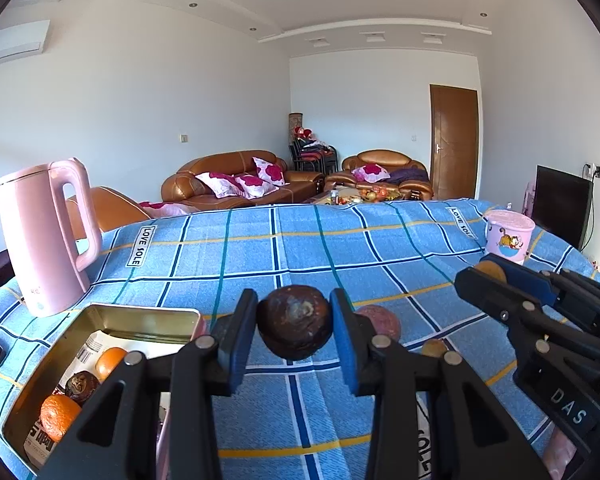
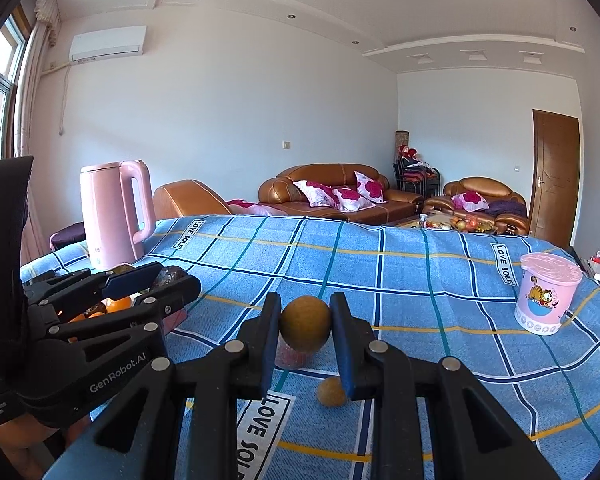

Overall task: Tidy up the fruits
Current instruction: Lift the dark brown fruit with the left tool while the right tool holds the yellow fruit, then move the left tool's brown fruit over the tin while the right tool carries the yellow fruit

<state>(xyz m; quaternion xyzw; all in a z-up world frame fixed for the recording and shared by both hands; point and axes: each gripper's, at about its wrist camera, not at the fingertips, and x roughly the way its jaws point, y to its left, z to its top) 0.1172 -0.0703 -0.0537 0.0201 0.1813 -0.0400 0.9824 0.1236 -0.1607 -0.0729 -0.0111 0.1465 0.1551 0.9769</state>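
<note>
My left gripper point(image 1: 294, 328) is shut on a dark brown wrinkled fruit point(image 1: 295, 322), held above the blue checked cloth just right of a gold tin box point(image 1: 148, 318). The box holds two oranges point(image 1: 58, 416) and another dark fruit point(image 1: 82, 386) on printed paper. My right gripper point(image 2: 306, 332) is shut on a small tan round fruit point(image 2: 305, 328), raised over the cloth. Below it lie a pinkish red fruit point(image 2: 290, 354) and a second tan fruit point(image 2: 331, 392). In the left wrist view the right gripper point(image 1: 486, 272) shows at the right with its tan fruit point(image 1: 490, 270).
A pink kettle point(image 1: 46, 236) stands at the table's back left, behind the box. A pink lidded cup point(image 1: 508, 236) with a cartoon cat sits at the back right. The blue cloth point(image 1: 300, 248) covers the table; sofas and a door lie beyond its far edge.
</note>
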